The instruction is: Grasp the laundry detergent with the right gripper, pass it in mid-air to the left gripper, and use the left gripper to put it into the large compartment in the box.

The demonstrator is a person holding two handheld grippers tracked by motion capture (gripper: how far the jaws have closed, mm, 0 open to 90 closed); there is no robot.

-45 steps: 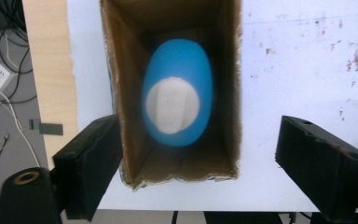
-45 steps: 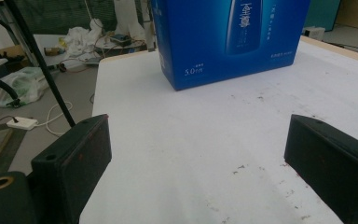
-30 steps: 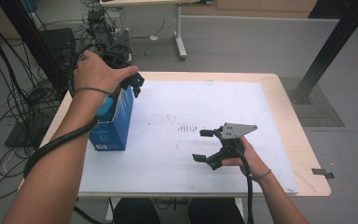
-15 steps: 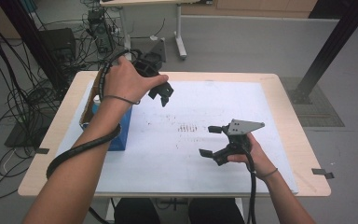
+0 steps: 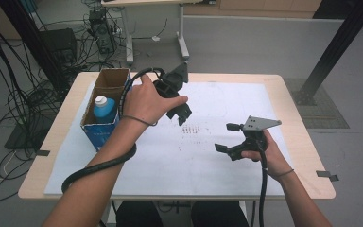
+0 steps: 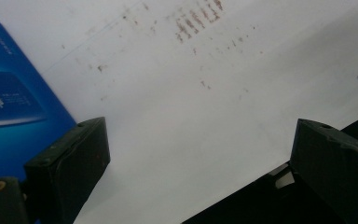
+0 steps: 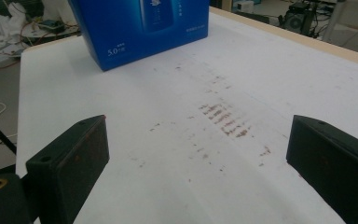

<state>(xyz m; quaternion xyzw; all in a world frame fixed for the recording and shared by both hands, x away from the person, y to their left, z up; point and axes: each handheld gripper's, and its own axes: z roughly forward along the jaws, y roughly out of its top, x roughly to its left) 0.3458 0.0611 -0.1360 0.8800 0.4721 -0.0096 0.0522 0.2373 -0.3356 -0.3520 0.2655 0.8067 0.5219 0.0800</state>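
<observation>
We count two grippers, one box, one bottle, one white sheet and one table. The left gripper [image 5: 182, 111] is held in the left hand [image 5: 146, 99] above the sheet [image 5: 170, 161], just right of the box [image 5: 105, 106]. The right gripper [image 5: 227, 137] sits in the right hand [image 5: 264, 153] low over the sheet's right half, well apart from the left one. Each gripper's own view shows its two jaws spread wide with nothing between them.

The box stands open-topped at the table's left side, on the sheet's left edge. Inside it stands the bottle [image 5: 105, 108], white cap up. The sheet covers most of the table [image 5: 302, 137], leaving a bare wooden margin along the right and far edges. Between the grippers lies a patch of brown marks [image 5: 192, 130]; the sheet around them and toward the near edge is bare.

From above we see into the box and find the bottle. The left gripper view takes in only a blue side of the box [image 6: 14, 121] at its left, with the marks [image 6: 196, 21] near the top. The right gripper view looks across the marks [image 7: 226, 121] to the printed blue face of the box [image 7: 144, 28], with the table's wooden edge [image 7: 307, 42] beyond.
</observation>
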